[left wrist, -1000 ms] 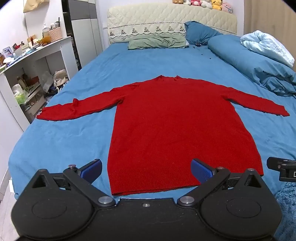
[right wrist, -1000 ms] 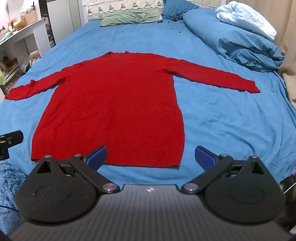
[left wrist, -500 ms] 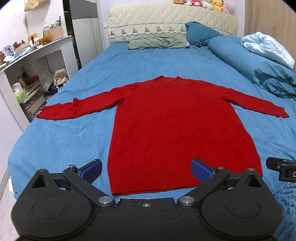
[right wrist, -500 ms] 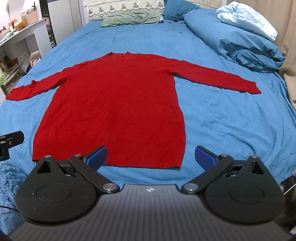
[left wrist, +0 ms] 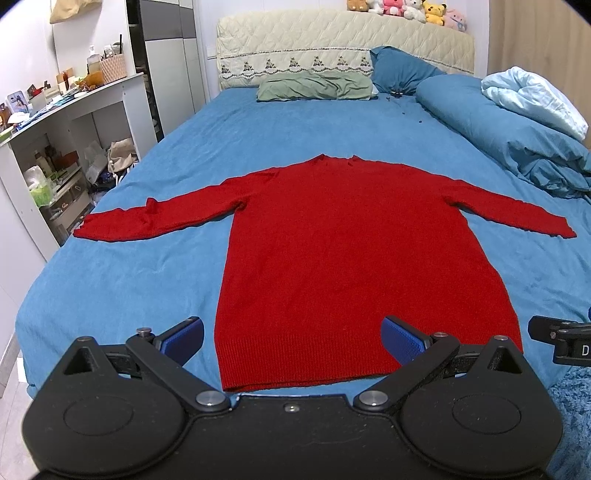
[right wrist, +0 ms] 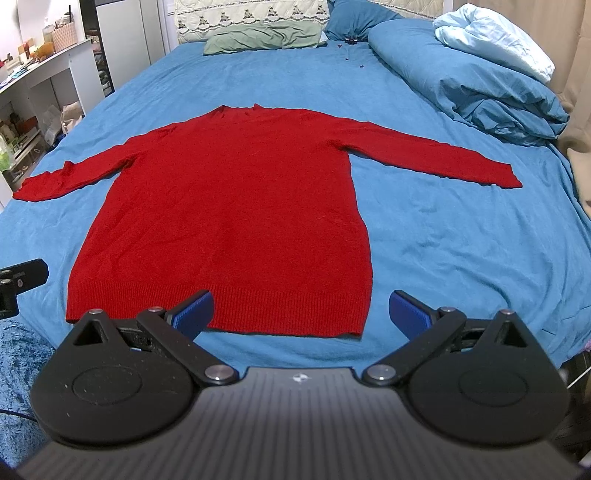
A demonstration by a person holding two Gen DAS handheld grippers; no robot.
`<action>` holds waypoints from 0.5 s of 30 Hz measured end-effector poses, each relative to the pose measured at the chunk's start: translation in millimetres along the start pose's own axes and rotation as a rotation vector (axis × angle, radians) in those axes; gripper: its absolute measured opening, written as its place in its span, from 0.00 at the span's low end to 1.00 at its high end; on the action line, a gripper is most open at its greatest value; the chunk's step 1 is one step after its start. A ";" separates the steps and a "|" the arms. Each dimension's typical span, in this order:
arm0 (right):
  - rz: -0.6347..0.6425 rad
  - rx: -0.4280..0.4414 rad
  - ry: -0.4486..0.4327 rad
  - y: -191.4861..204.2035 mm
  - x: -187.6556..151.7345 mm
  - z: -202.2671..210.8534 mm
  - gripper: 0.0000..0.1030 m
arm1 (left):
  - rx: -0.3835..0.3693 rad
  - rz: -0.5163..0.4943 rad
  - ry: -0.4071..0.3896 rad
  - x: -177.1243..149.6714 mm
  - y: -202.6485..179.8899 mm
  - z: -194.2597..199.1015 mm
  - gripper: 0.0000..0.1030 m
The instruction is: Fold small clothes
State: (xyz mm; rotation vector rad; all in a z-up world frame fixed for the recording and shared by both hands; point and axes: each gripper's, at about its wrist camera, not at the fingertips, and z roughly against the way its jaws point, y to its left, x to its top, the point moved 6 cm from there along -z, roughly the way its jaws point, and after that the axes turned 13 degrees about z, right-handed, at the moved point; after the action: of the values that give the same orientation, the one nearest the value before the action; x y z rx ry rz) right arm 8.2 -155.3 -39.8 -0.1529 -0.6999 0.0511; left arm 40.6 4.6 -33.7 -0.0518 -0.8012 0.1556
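Surface: a bed (left wrist: 122,280) under a blue sheet fills both views, running away from the fingers to a quilted cream headboard (left wrist: 343,44).
Sweater: a red long-sleeved sweater (left wrist: 347,251) lies flat and unfolded on the sheet, neckline pointing away from the fingers, both sleeves spread out to the sides.
Hem: the ribbed hem (right wrist: 280,310) is the nearest edge, just ahead of both pairs of fingertips.
Left gripper: the left gripper (left wrist: 291,338) hovers at the foot of the bed with its 2 blue-padded fingers (left wrist: 183,338) spread wide, holding nothing; the hem's left corner lies between them, and the right pad overlaps the hem in view.
Right gripper: the right gripper (right wrist: 301,314) has its 2 blue pads (right wrist: 410,314) spread wide too, with nothing between them but the hem's right corner below; the left pad sits over the hem in view, the right pad over bare sheet.
Contact: whether any pad touches the fabric cannot be told.
Beyond the fingers: a green pillow (left wrist: 314,86) and a blue pillow (left wrist: 399,70) lie against the headboard, with plush toys (left wrist: 406,11) on top of it.
Right of the fingers: a rolled blue duvet (right wrist: 465,81) with a pale blue blanket (right wrist: 491,37) on it.
Left of the fingers: a white shelf unit (left wrist: 70,147) crowded with small items.
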 end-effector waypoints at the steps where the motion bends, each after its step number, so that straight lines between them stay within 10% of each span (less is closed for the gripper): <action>1: 0.000 0.000 0.000 0.4 0.1 0.0 1.00 | 0.000 0.000 0.000 0.3 -0.1 0.1 1.00; 15: 0.006 -0.003 -0.003 2.6 1.1 0.6 1.00 | -0.002 0.000 -0.009 3.9 -0.3 1.6 1.00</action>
State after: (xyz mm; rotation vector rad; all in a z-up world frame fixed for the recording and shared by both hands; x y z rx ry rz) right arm 8.7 -152.6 -39.0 -0.1583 -0.7026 0.0558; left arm 42.2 4.8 -29.8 -0.0535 -0.8107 0.1555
